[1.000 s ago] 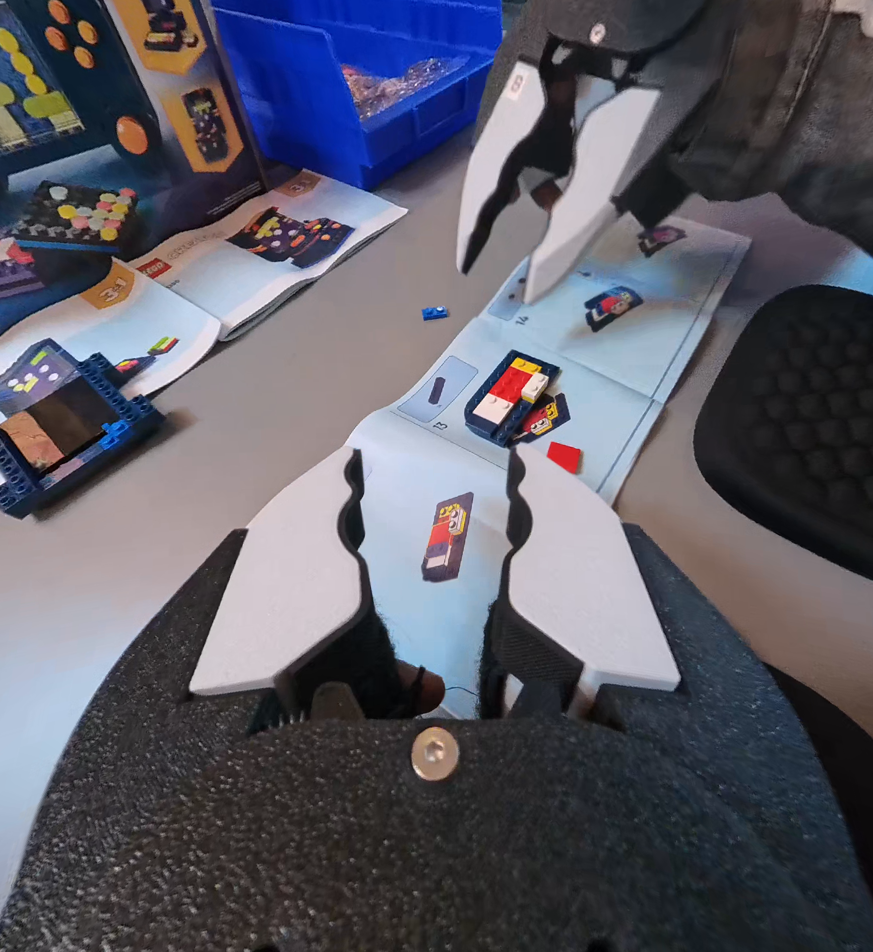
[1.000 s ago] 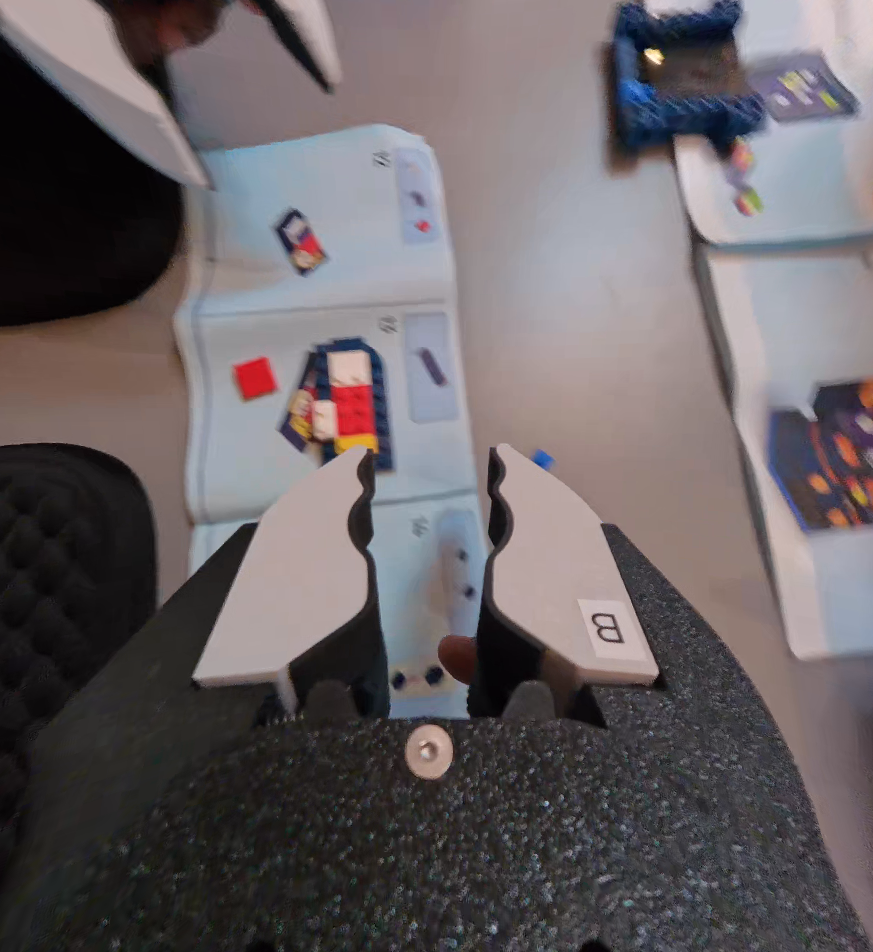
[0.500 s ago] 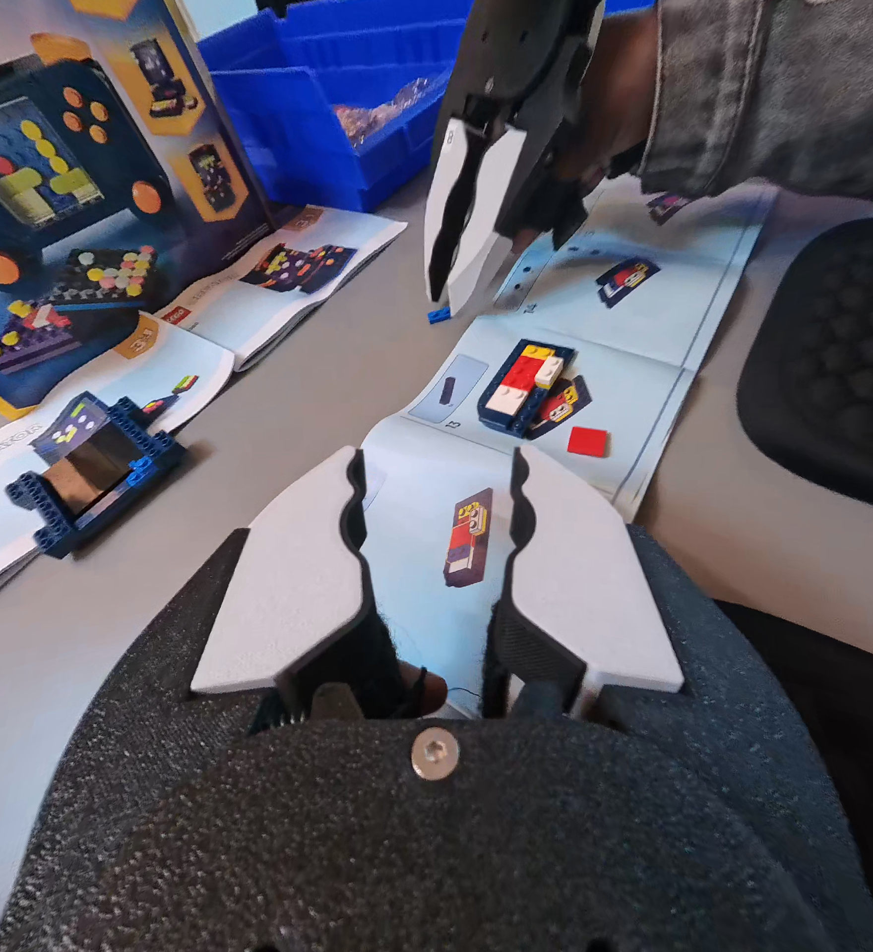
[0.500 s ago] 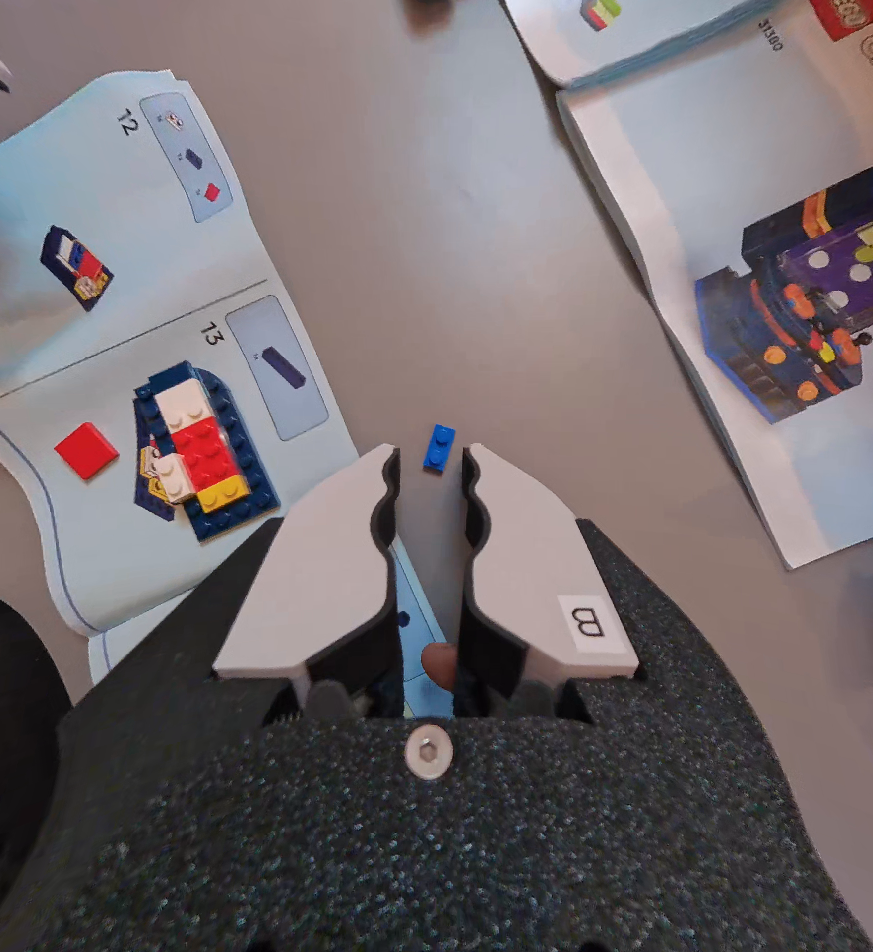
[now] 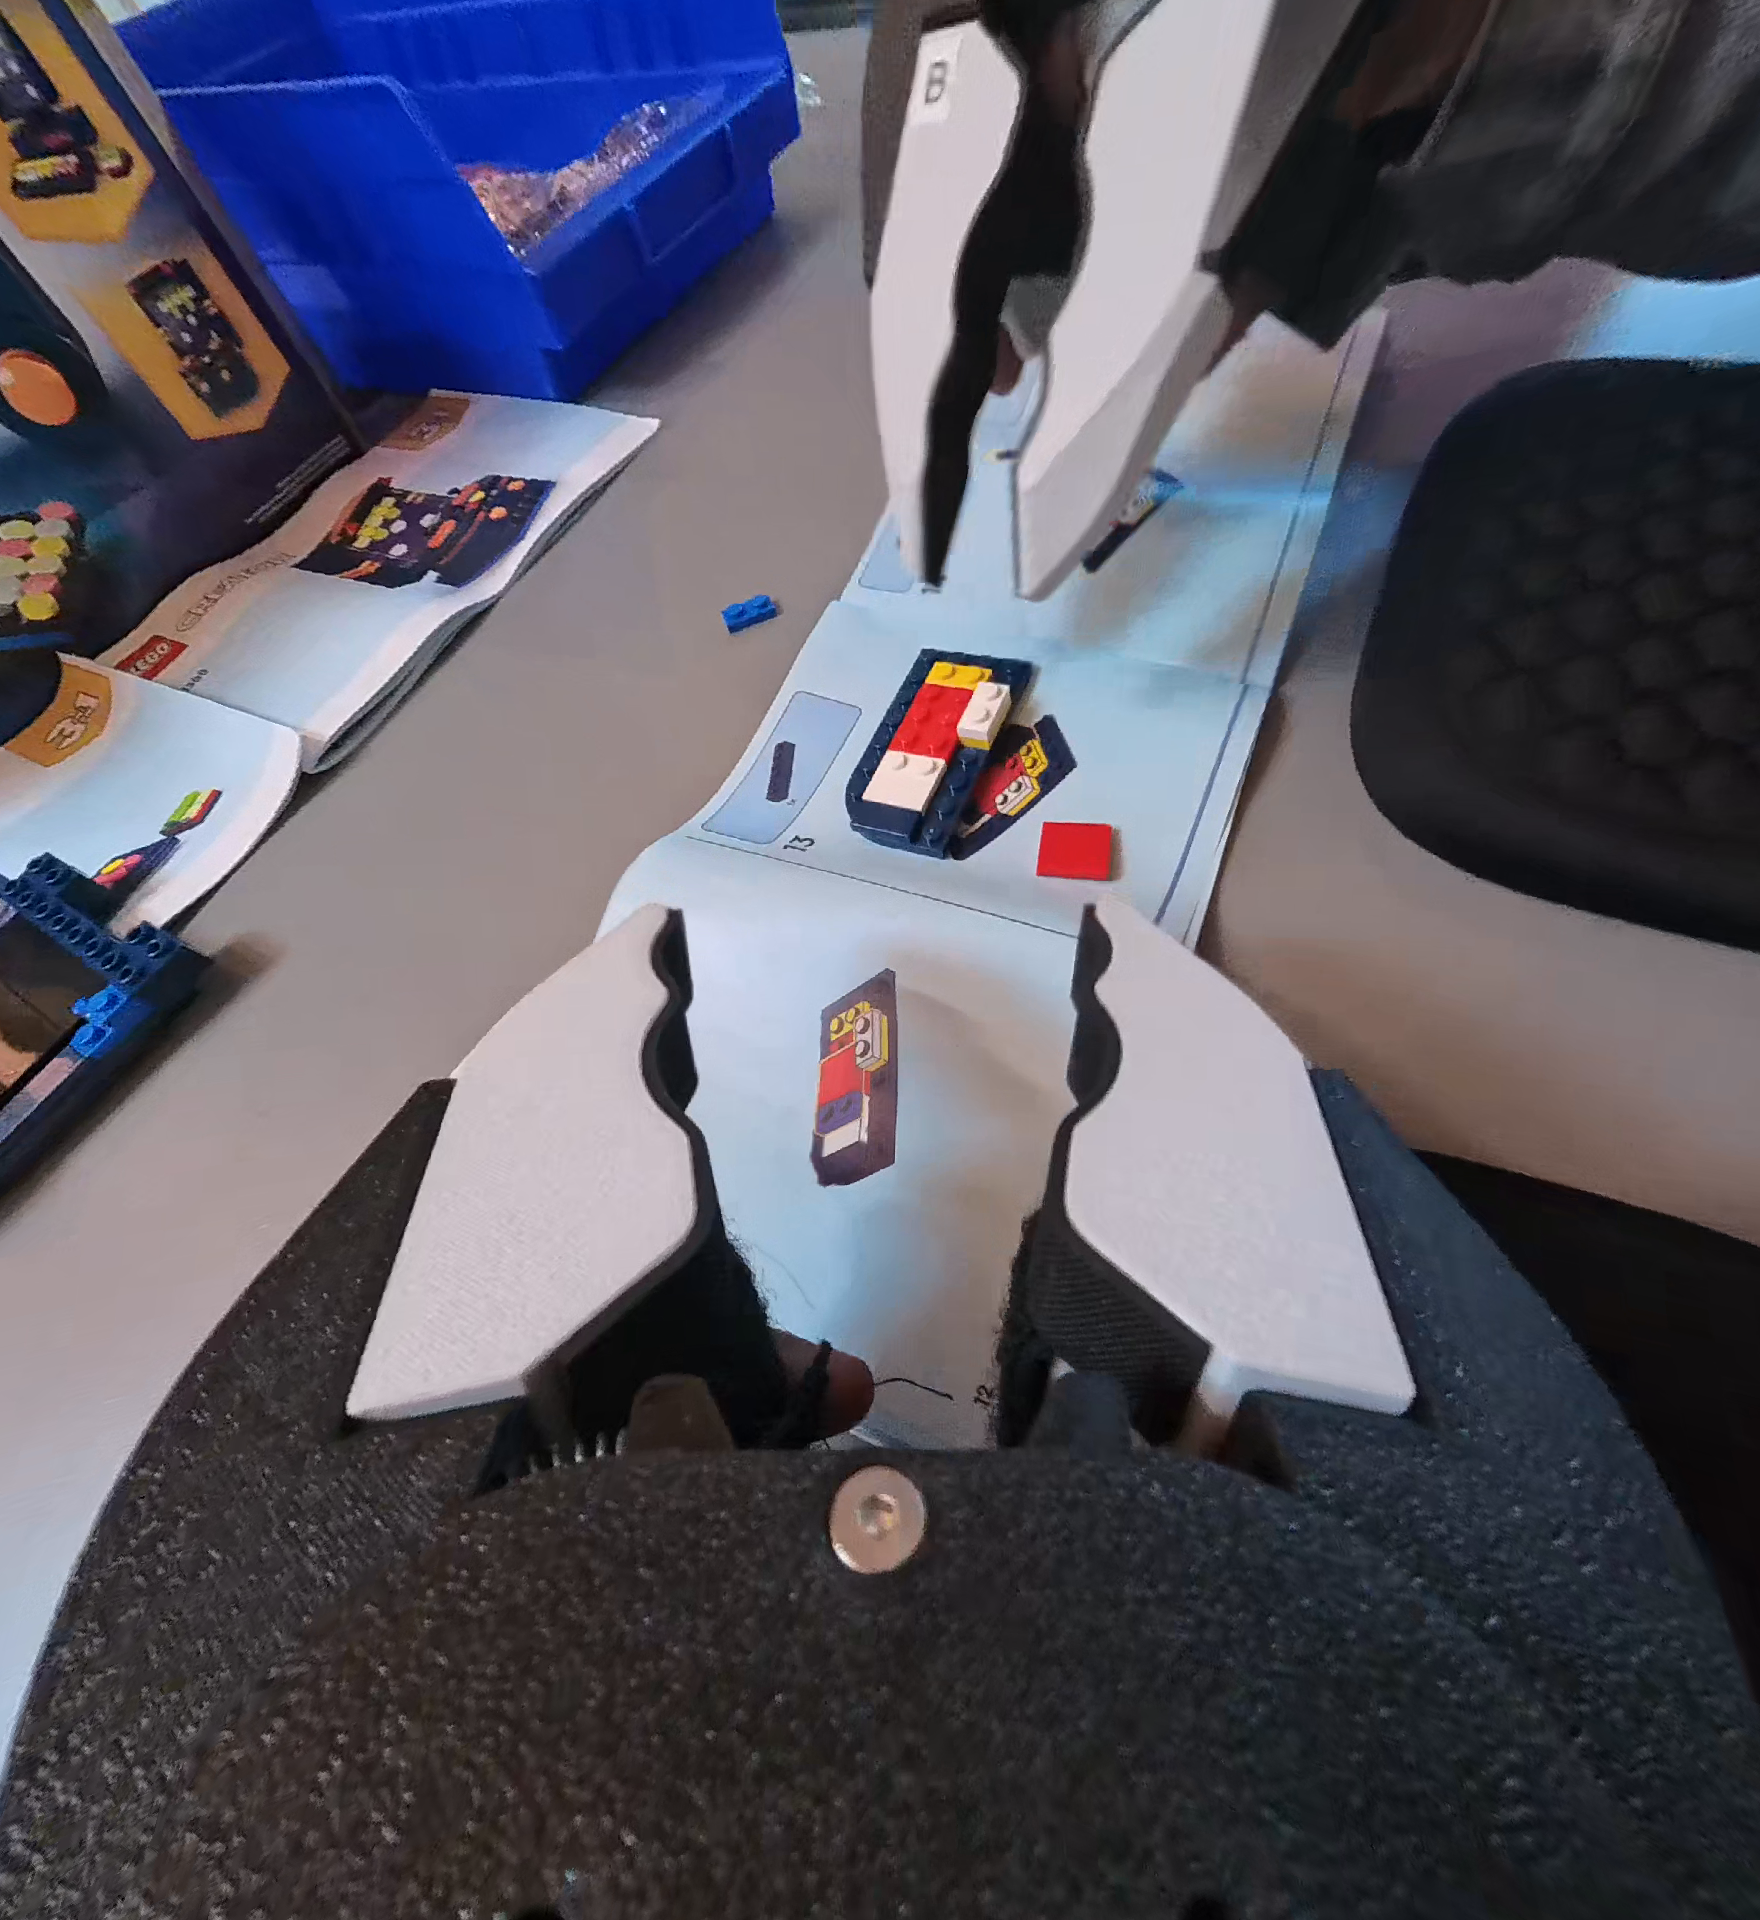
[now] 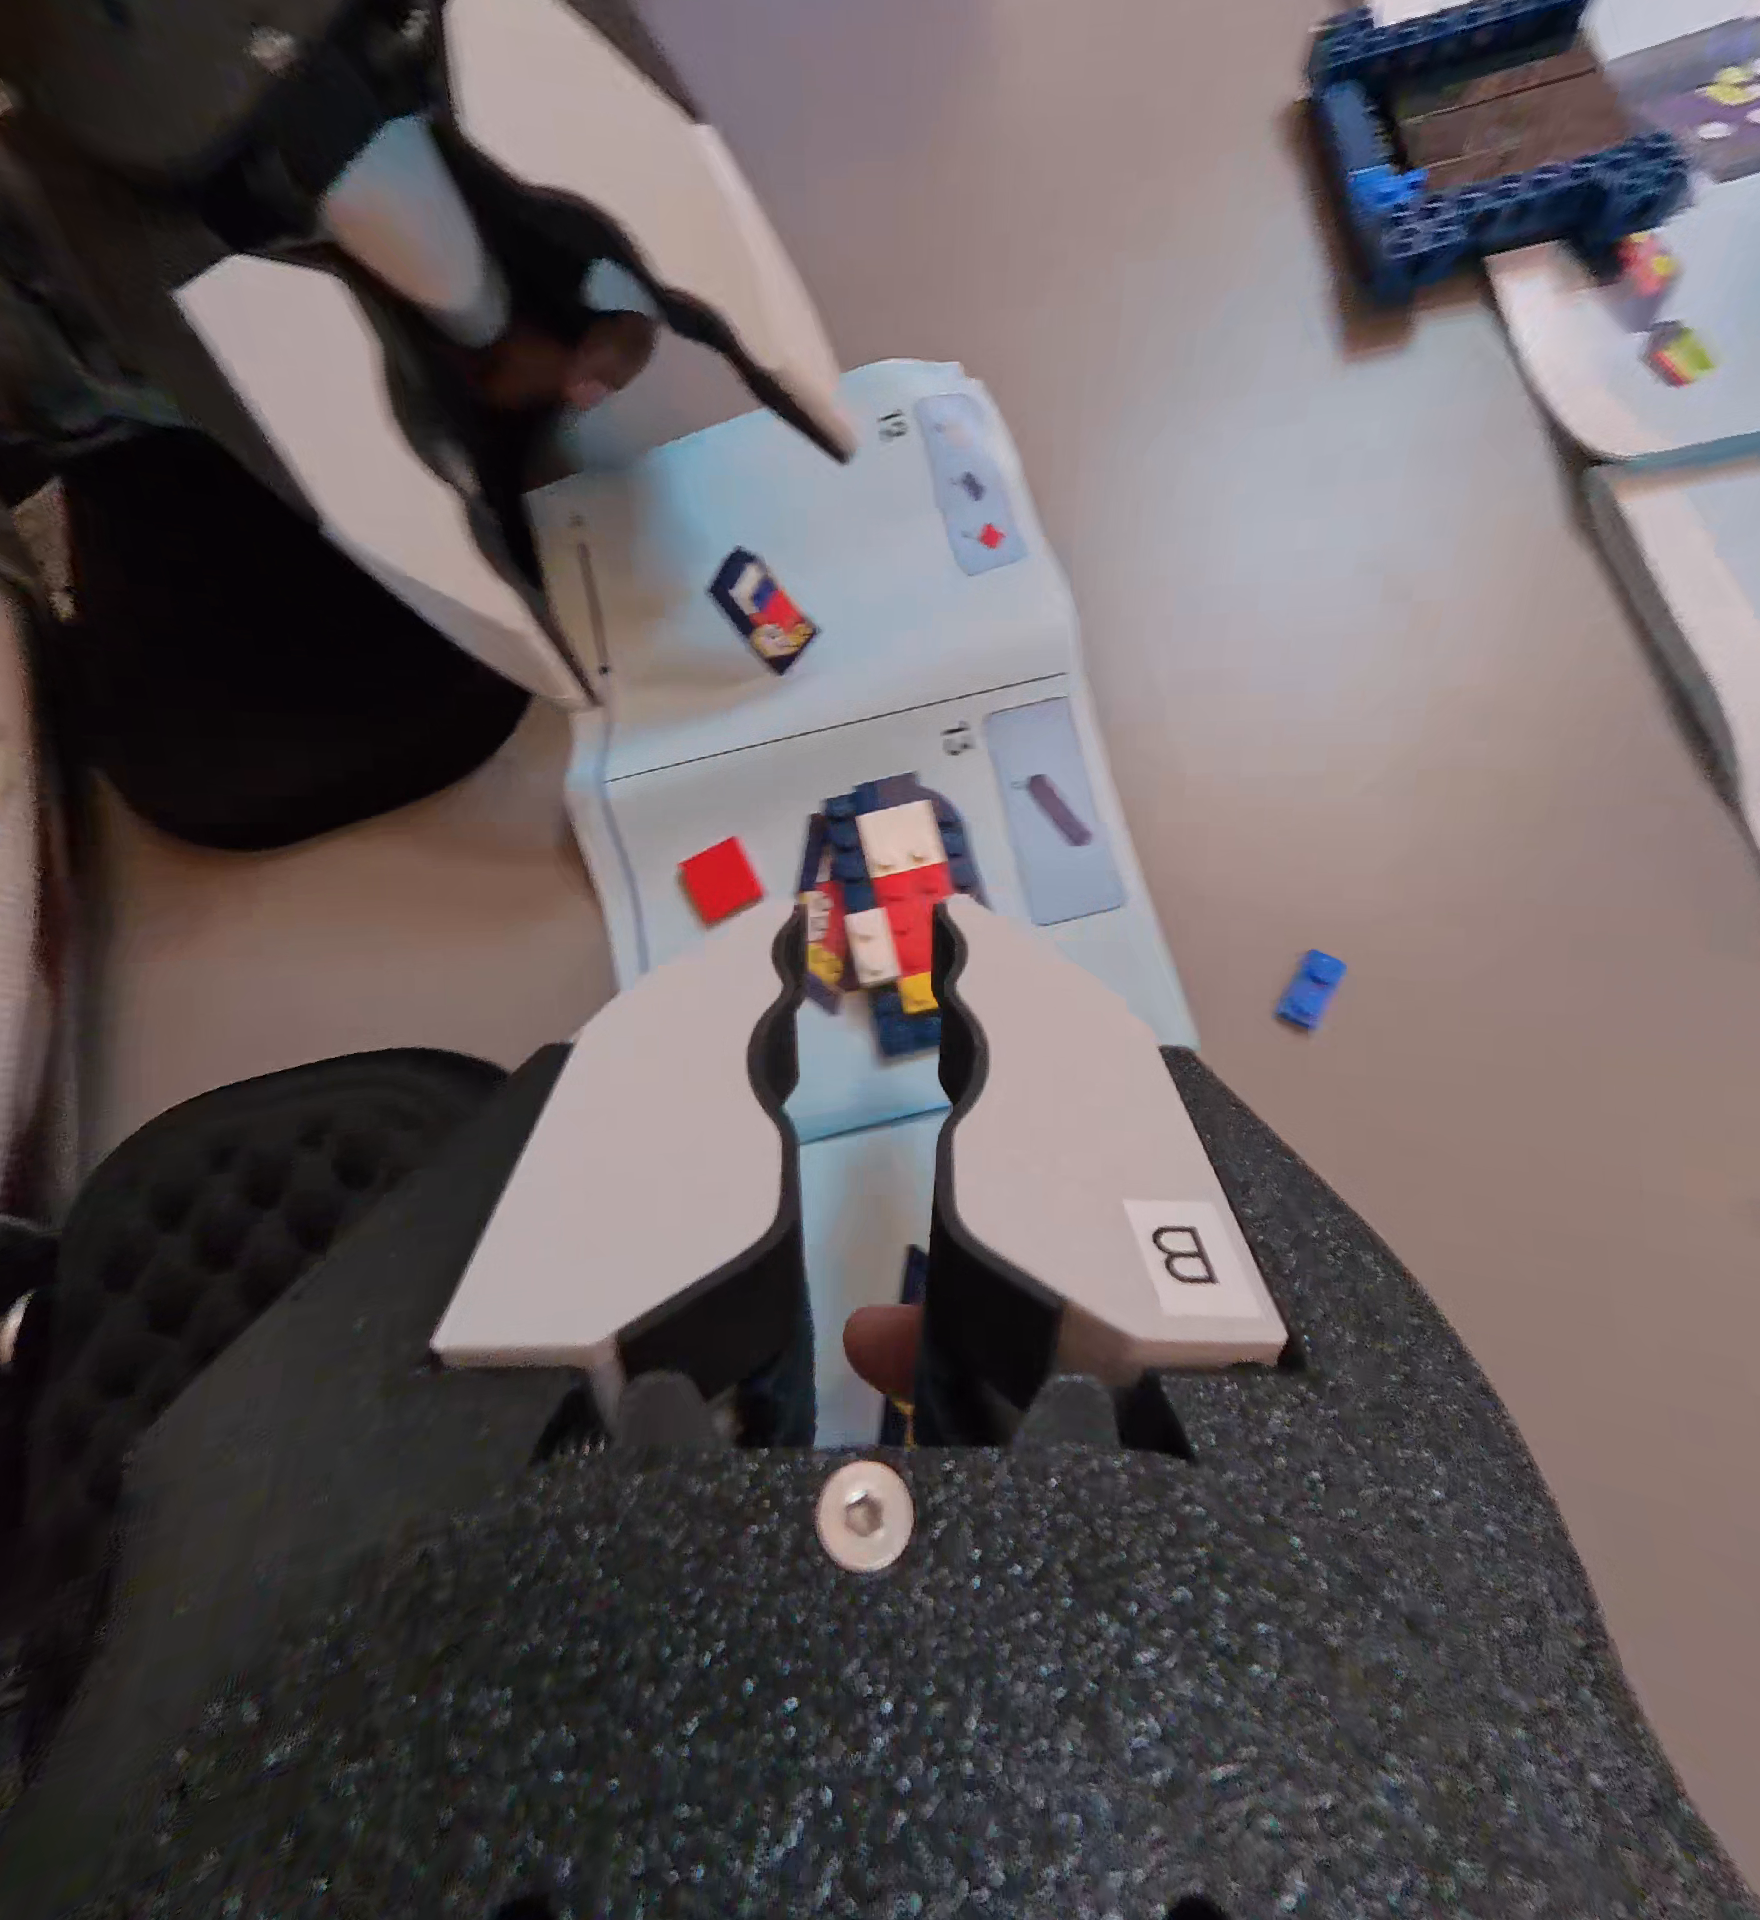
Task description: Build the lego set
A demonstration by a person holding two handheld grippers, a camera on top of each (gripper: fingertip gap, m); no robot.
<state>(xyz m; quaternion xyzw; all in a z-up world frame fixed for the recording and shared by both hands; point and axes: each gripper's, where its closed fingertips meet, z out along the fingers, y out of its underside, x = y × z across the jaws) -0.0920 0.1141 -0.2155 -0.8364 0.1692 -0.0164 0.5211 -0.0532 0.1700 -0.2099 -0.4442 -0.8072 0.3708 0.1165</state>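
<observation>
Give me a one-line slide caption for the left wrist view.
Open left claw above instruction booklet bearing small brick build.

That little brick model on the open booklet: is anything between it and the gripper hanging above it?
Nothing visible. The right gripper hangs open over the booklet, with bare page between its tips and the brick model. The red tile lies beside.

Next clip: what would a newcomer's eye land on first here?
Probably the small brick build in red, white, yellow and dark blue, lying on the open instruction booklet with a flat red tile beside it. The right gripper hangs above the booklet, empty; the left gripper is wide open nearer the camera.
</observation>
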